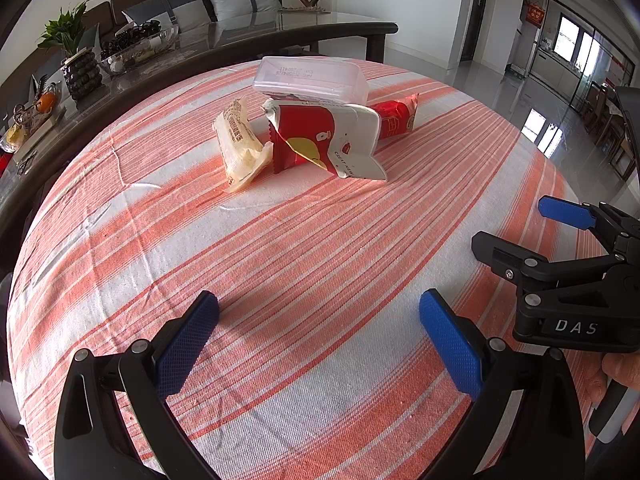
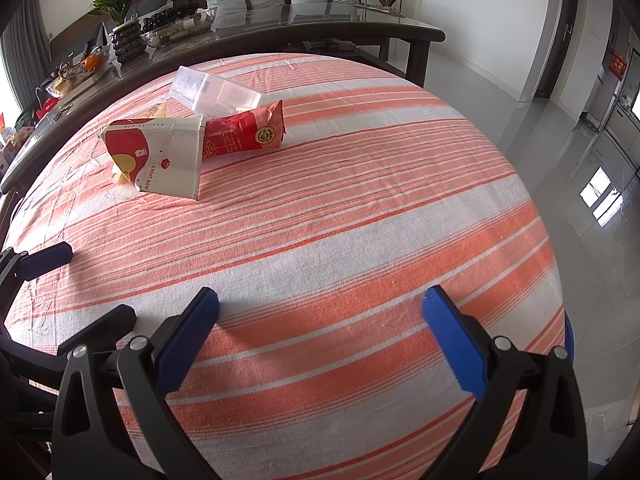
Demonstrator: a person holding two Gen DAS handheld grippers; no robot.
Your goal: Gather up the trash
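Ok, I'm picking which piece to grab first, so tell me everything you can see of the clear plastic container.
The clear plastic container is a translucent, oblong box of thin rigid plastic with rounded corners, apparently upside down, since faint printed code shows reversed through its top face. It looks empty and uncrushed. It sits tilted at the far side of the trash cluster on the striped tablecloth, propped on the red wrapper and behind the red-and-white carton. Neither gripper touches it.

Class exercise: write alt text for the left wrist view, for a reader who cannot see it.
Four pieces of trash cluster on an orange-and-white striped tablecloth: a clear plastic box, a red-and-white carton, a red wrapper and a pale wrapper. The left gripper waits in the foreground, jaws open and empty, with the right gripper at the right edge.
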